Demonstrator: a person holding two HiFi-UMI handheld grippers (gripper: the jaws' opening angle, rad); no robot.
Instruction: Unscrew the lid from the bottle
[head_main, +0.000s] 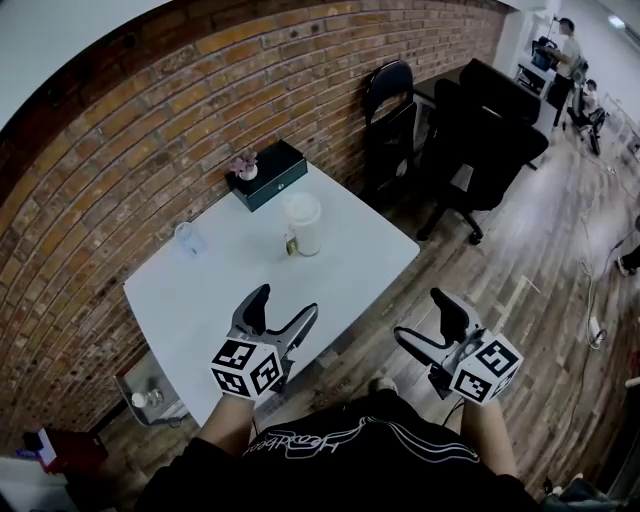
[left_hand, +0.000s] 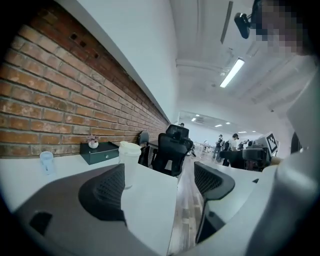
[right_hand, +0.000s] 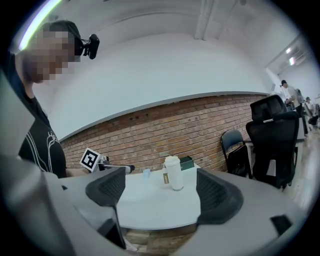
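A tall white bottle (head_main: 303, 222) with a white lid stands upright near the middle of the white table (head_main: 220, 300). A small tag hangs at its side. In the head view my left gripper (head_main: 285, 305) hovers over the table's near edge, open and empty, well short of the bottle. My right gripper (head_main: 420, 315) is off the table's right corner above the floor, also open and empty. The left gripper view (left_hand: 160, 185) shows the bottle (left_hand: 129, 160) partly behind its left pad. The right gripper view (right_hand: 165, 192) frames the bottle (right_hand: 173, 172) between its jaws, far off.
A small clear cup (head_main: 190, 238) stands left of the bottle. A dark green box (head_main: 268, 175) with a little pot on it sits against the brick wall. Black office chairs (head_main: 480, 130) stand right of the table, with people further back. Wooden floor lies to the right.
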